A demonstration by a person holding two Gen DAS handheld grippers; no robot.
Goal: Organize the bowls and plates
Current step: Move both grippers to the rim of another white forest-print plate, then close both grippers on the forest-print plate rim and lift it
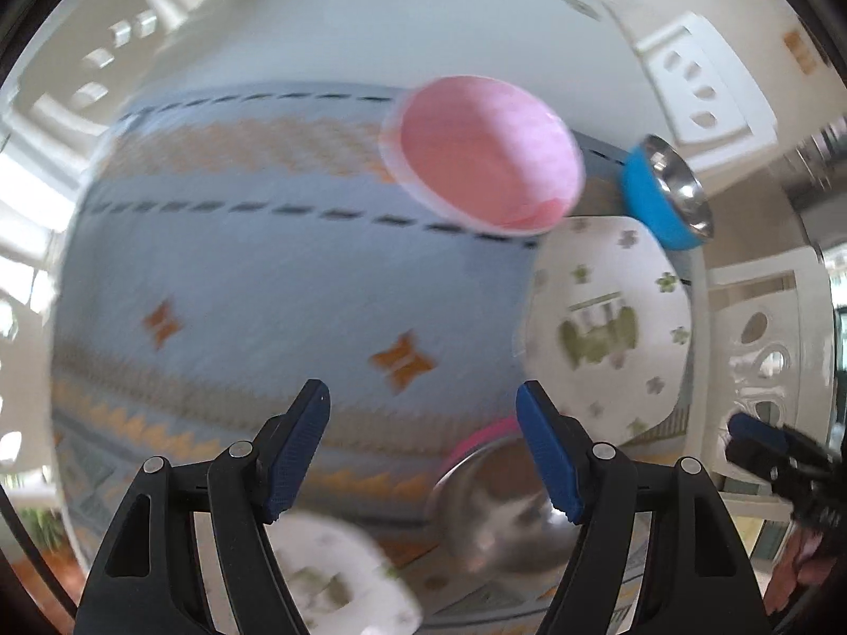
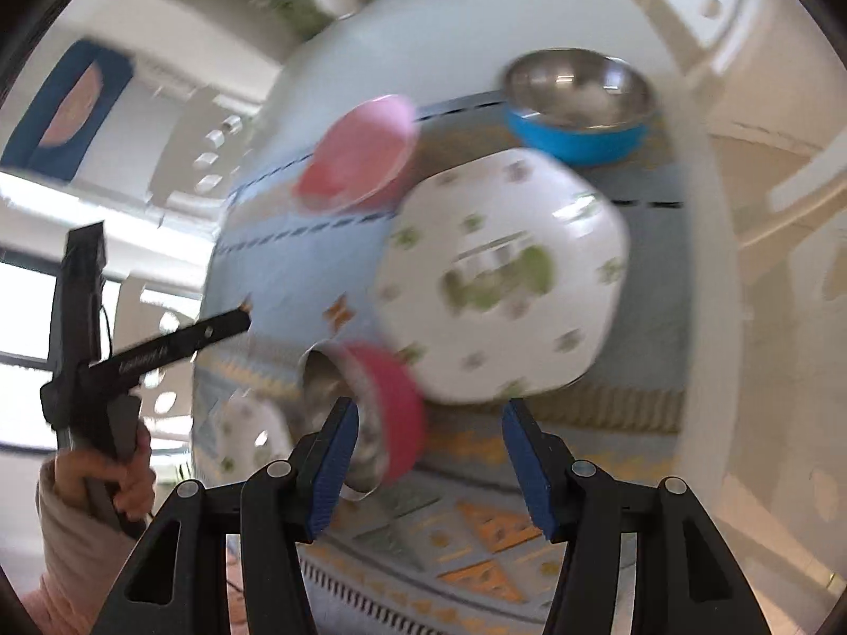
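From the left wrist, the left gripper [image 1: 423, 407] is seen with its blue pads spread apart and nothing held between them, above a patterned blue tablecloth [image 1: 254, 264]. A pink bowl [image 1: 484, 151] sits on the cloth further up, with a blue-sided steel bowl [image 1: 668, 191] to its right. A white plate with green print [image 1: 609, 328] lies below those two. A steel bowl with a pink outside [image 1: 497, 502] is partly hidden behind the right finger, and a second white plate [image 1: 339, 577] is cut off at the bottom edge. The picture is blurred.

From the right wrist, the right gripper [image 2: 429, 455] is likewise seen parted and empty. The white plate [image 2: 503, 275] lies just beyond its tips, the pink-sided steel bowl [image 2: 370, 413] by the left finger, overlapping the plate's lower left edge. The pink bowl [image 2: 360, 153] and the blue-sided bowl [image 2: 579, 100] are seen further off, and the second plate [image 2: 249, 434] at lower left. The left gripper's handle is held by a hand [image 2: 124, 476] at the left edge.
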